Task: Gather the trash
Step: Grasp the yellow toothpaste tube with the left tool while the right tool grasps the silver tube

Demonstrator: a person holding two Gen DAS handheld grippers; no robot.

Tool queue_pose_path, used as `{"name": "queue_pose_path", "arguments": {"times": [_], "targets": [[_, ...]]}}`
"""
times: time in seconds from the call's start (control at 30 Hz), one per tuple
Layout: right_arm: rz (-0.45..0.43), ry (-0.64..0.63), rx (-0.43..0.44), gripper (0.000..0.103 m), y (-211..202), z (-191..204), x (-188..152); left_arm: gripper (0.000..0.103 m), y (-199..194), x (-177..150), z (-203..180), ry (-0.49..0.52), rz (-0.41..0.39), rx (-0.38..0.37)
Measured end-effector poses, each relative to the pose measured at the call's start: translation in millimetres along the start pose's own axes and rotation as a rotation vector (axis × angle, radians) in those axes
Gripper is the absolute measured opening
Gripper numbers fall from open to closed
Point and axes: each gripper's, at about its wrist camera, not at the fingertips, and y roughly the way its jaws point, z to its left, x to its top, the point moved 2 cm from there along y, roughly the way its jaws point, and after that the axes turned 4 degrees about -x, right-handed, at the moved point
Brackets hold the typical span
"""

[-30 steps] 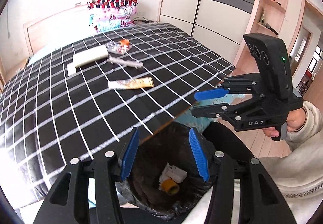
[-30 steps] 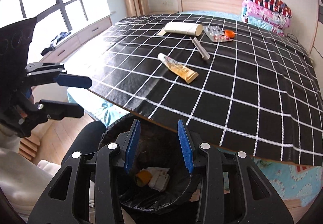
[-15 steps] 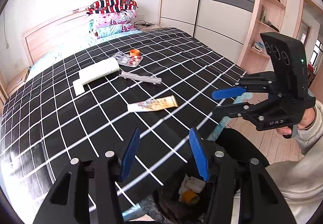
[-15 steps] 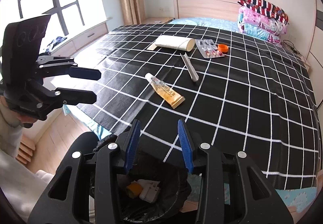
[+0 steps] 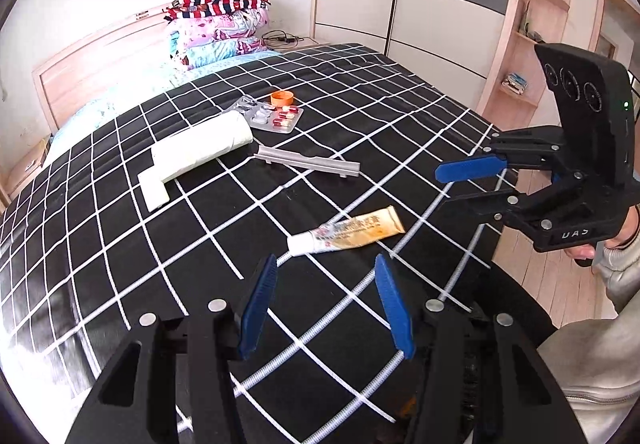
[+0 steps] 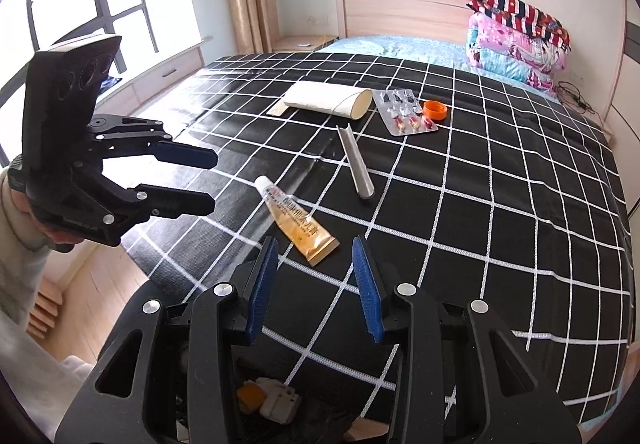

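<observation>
- On the bed (image 5: 120, 252), near its edge, lies the tube (image 5: 346, 231), easy to reach;
- left claw (image 5: 326, 308) spread, empty, lined up just before it;
- right claw (image 6: 316, 286) spread, empty too;
- bin (image 6: 264, 400) waits below for trash.

We see a black checked cloth (image 5: 120, 244) with a slight sheen, a glossy plastic tube (image 5: 346, 231), a foil blister pack (image 5: 276, 117), a matt grey plastic strip (image 5: 307, 161) and a pale wood headboard (image 5: 92, 64).

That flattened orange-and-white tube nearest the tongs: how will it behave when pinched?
The tube looks squeezed flat, so probably light and floppy at its crimped end. Its glossy skin may slip. Lying flat on the bedspread, it is unlikely to roll.
</observation>
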Motion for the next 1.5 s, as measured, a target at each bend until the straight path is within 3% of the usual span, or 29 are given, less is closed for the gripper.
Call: {"name": "queue_pose_path", "arguments": {"times": [0.67,0.73,0.8,1.0,1.1,1.2,1.33,1.5], "targets": [[0.039,0.03,-0.011,0.039,49.0,-21.6,24.3,0.049,48.7,12.8,18.4,0.085,0.071,-0.1],[0.041,0.03,-0.011,0.039,52.2,-20.7,26.0,0.046,48.7,11.6,17.0,0.087,0.072,-0.102],[0.045,0.026,-0.013,0.039,54.7,-19.7,27.5,0.032,47.4,10.2,14.4,0.096,0.072,-0.112],[0.051,0.021,-0.023,0.038,62.4,-19.0,31.1,0.015,41.5,2.7,12.2,0.1,0.076,-0.109],[0.063,0.018,-0.03,0.029,66.8,-18.9,32.0,0.013,38.2,-1.3,7.7,0.11,0.077,-0.113],[0.062,0.016,-0.027,0.028,67.8,-18.4,33.8,0.013,34.3,-5.8,2.7,0.116,0.077,-0.109],[0.062,0.011,-0.003,0.018,68.2,-14.5,35.3,0.013,27.5,-11.7,-3.2,0.117,0.074,-0.102],[0.047,0.013,0.02,0.017,63.6,-9.2,32.4,0.013,20.4,-17.2,-5.0,0.105,0.069,-0.09]]}}
